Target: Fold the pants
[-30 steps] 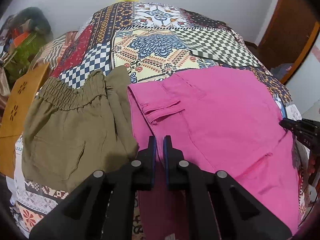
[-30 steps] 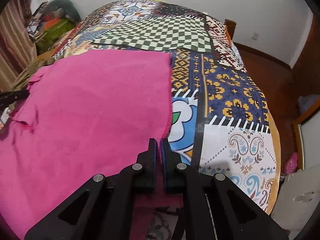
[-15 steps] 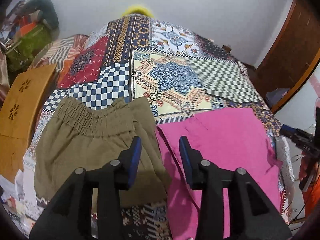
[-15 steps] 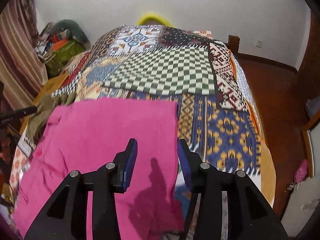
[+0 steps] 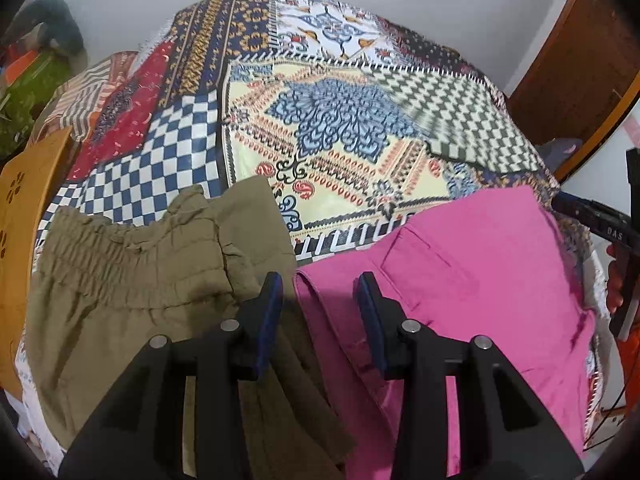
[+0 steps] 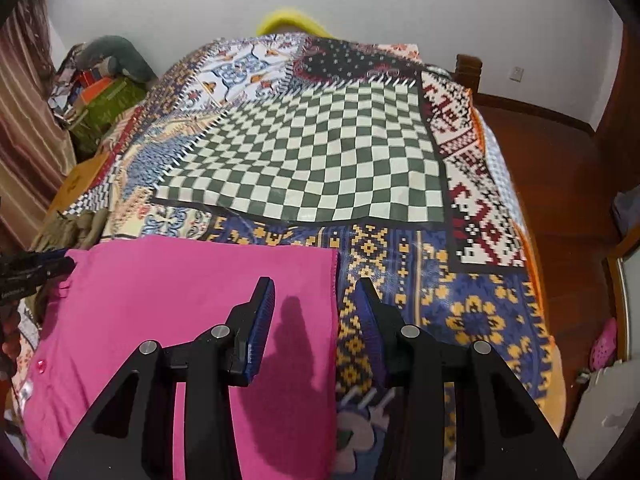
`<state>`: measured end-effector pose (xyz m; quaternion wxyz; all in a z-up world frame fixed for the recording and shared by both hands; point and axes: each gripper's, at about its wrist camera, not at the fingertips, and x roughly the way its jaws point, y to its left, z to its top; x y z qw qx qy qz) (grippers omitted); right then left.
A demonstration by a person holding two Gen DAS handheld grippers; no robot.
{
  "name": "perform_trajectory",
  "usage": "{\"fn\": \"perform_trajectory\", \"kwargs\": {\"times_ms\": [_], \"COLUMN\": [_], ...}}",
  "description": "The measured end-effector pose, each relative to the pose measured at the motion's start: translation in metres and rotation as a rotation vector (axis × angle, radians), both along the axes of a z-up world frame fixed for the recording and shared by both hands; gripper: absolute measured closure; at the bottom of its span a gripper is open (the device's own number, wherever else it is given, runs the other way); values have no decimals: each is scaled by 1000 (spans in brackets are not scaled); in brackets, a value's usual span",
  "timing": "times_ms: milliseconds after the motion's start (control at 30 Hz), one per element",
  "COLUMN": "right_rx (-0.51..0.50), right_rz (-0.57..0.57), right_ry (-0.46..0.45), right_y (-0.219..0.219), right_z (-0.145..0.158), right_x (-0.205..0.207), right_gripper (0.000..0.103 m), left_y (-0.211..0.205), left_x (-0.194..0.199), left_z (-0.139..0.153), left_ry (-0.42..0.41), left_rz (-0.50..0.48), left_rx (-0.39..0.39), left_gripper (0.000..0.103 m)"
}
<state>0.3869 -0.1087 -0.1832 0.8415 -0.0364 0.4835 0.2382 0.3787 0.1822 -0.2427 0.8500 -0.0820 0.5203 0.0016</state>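
Observation:
Folded pink pants (image 5: pixel 472 280) (image 6: pixel 180 300) lie flat on the patchwork bedspread (image 5: pixel 340 128) (image 6: pixel 320 160) near its front edge. My left gripper (image 5: pixel 320 292) hangs open above the pink pants' left edge, where they meet the olive pants (image 5: pixel 132 280); nothing is between its fingers. My right gripper (image 6: pixel 316 300) hangs open over the pink pants' right edge, also holding nothing. The right gripper's body shows at the far right of the left wrist view, and the left gripper's tip at the left edge of the right wrist view.
Olive pants with an elastic waistband lie folded left of the pink ones. A wooden board (image 5: pixel 24 200) stands by the bed's left side, with piled clutter (image 6: pixel 100 88) behind it. Brown floor (image 6: pixel 560 184) runs along the bed's right side. A yellow object (image 6: pixel 288 20) peeks over the far end.
Both grippers let go of the pink pants, went from shut to open, and pulled back and up from the cloth. The pink pants now lie flat and folded.

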Motion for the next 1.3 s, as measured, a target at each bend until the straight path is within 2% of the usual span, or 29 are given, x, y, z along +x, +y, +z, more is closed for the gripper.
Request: {"fn": "perform_trajectory", "kwargs": {"times_ms": [200, 333, 533, 633, 667, 700, 767, 867, 1000, 1300], "right_rx": [-37, -21, 11, -7, -10, -9, -13, -13, -3, 64], "right_rz": [30, 26, 54, 82, 90, 96, 105, 104, 84, 39], "right_ry": [25, 21, 22, 11, 1, -6, -18, -42, -84, -118], "right_y": [9, 7, 16, 28, 30, 32, 34, 35, 32, 19], "right_z": [-22, -26, -28, -30, -30, -30, -30, -28, -18, 16], "right_x": [10, 14, 19, 16, 14, 13, 11, 9, 6, -6], "right_gripper": [65, 59, 59, 59, 63, 67, 83, 93, 94, 95], "left_y": [3, -2, -3, -2, -2, -3, -3, -5, -10, -11], "left_x": [11, 15, 15, 14, 13, 12, 10, 6, 1, -20], "left_z": [-10, -14, -15, -13, -12, -11, -7, -3, 9, 46], "left_ry": [2, 8, 8, 6, 4, -3, -21, -41, -76, -133], "left_rz": [-1, -20, -32, -26, -18, -15, -12, -12, -19, 6], "left_rx": [-44, -41, -54, -53, -34, -11, 4, 33, 65, 42], "left_gripper": [64, 64, 64, 75, 85, 89, 90, 93, 94, 95]}}
